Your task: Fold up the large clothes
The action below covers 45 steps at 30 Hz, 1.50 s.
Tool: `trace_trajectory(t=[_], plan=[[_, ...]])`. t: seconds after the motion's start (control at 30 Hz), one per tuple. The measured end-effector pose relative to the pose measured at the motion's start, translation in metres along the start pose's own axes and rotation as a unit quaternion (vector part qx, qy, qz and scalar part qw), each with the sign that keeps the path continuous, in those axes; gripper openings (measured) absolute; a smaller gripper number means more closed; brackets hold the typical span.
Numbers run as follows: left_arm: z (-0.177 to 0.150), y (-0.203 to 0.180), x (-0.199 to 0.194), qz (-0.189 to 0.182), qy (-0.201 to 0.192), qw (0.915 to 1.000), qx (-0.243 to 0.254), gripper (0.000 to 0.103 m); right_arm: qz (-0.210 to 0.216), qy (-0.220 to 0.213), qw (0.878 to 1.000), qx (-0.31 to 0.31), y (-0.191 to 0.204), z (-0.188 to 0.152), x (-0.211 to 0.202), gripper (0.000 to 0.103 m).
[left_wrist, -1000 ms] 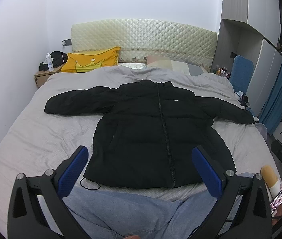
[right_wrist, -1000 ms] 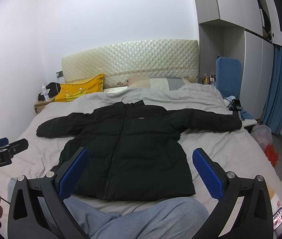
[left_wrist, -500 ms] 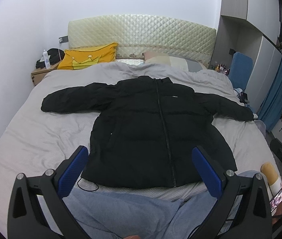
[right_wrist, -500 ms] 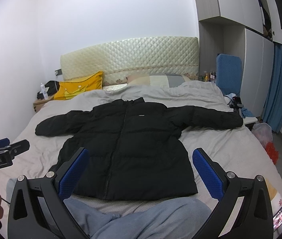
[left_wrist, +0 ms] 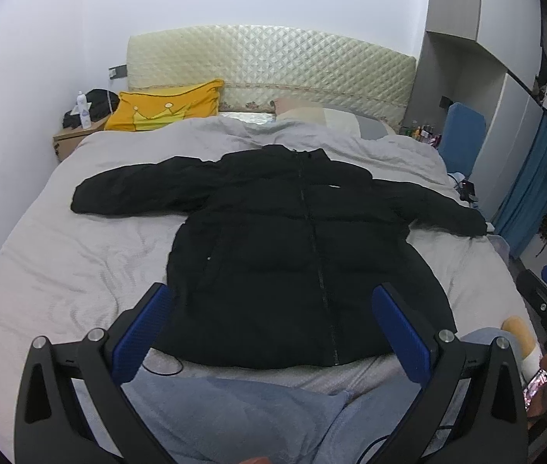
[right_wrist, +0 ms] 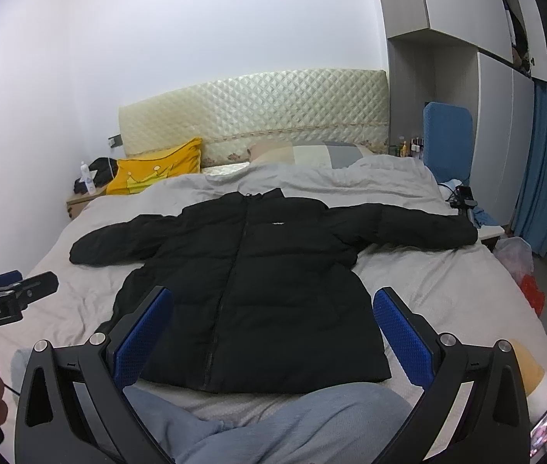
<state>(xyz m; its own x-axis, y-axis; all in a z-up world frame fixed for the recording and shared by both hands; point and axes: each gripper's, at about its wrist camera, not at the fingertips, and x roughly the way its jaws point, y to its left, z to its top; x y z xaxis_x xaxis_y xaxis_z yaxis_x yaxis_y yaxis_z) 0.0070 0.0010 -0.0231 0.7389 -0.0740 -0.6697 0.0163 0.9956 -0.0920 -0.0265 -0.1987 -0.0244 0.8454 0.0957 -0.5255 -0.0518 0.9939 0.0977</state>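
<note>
A black puffer jacket lies flat, front up and zipped, on a grey bed, both sleeves spread out sideways. It also shows in the right wrist view. My left gripper is open and empty, held above the jacket's hem. My right gripper is open and empty, also above the hem. The left gripper's body shows at the left edge of the right wrist view.
A person's legs in grey-blue trousers rest on the bed's near end. A yellow crown pillow and a quilted headboard are at the far end. A nightstand stands left; a blue chair and curtain stand right.
Both grippers have tilted slightly, so the jacket sits a little higher and farther in each view. The jaws stay open and the jacket has not moved.
</note>
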Motion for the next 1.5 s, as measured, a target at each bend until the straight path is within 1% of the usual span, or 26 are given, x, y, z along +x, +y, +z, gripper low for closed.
trace_trajectory(t=[0.1, 0.2, 0.33, 0.4, 0.53, 0.67, 0.77, 0.87, 0.93, 1.0, 1.07, 1.13, 1.27, 1.37, 1.5], plan=[[-0.001, -0.001, 0.006, -0.006, 0.001, 1.0, -0.002, 0.103, 0.004, 0.002, 1.0, 0.003, -0.001, -0.002, 0.002, 0.103], [-0.002, -0.001, 0.009, -0.013, 0.001, 0.9999, -0.004, 0.103, -0.001, 0.007, 1.0, -0.003, -0.002, -0.004, 0.01, 0.103], [-0.002, -0.004, 0.017, -0.01, 0.0, 1.0, -0.001, 0.103, -0.005, 0.007, 1.0, -0.005, -0.004, -0.004, 0.018, 0.103], [0.001, -0.005, 0.023, -0.011, 0.0, 0.9999, 0.002, 0.103, -0.006, 0.004, 1.0, -0.007, -0.008, -0.003, 0.023, 0.103], [0.013, -0.008, 0.042, -0.017, -0.012, 0.9997, 0.016, 0.103, -0.025, -0.003, 1.0, -0.008, -0.022, 0.001, 0.039, 0.103], [0.031, -0.014, 0.065, -0.014, -0.033, 0.999, 0.026, 0.103, -0.029, -0.007, 0.999, 0.018, -0.052, 0.01, 0.062, 0.103], [0.049, -0.017, 0.084, -0.032, -0.034, 0.9984, 0.031, 0.103, -0.043, -0.004, 0.999, 0.025, -0.073, 0.018, 0.081, 0.103], [0.061, -0.02, 0.102, -0.025, -0.047, 0.998, 0.034, 0.103, -0.059, -0.003, 0.998, 0.03, -0.095, 0.028, 0.1, 0.103], [0.061, -0.019, 0.113, -0.016, -0.047, 0.998, 0.038, 0.103, -0.064, -0.011, 0.997, 0.046, -0.115, 0.034, 0.113, 0.103], [0.059, -0.016, 0.123, -0.019, -0.043, 0.9982, 0.036, 0.103, -0.076, -0.019, 0.995, 0.061, -0.134, 0.041, 0.123, 0.103], [0.058, -0.012, 0.134, -0.018, -0.035, 0.9989, 0.026, 0.103, -0.095, -0.037, 0.992, 0.068, -0.156, 0.047, 0.135, 0.103], [0.056, -0.006, 0.143, -0.021, -0.026, 0.9993, 0.014, 0.103, -0.117, -0.044, 0.99, 0.068, -0.175, 0.05, 0.148, 0.103], [0.059, 0.005, 0.152, -0.017, -0.026, 0.9995, 0.001, 0.103, -0.144, -0.041, 0.986, 0.076, -0.219, 0.051, 0.179, 0.103], [0.061, 0.01, 0.156, -0.015, -0.032, 0.9993, -0.006, 0.103, -0.143, -0.042, 0.985, 0.091, -0.25, 0.047, 0.201, 0.103], [0.066, 0.014, 0.165, -0.022, -0.031, 0.9991, -0.021, 0.103, -0.134, -0.024, 0.983, 0.126, -0.291, 0.041, 0.229, 0.103]])
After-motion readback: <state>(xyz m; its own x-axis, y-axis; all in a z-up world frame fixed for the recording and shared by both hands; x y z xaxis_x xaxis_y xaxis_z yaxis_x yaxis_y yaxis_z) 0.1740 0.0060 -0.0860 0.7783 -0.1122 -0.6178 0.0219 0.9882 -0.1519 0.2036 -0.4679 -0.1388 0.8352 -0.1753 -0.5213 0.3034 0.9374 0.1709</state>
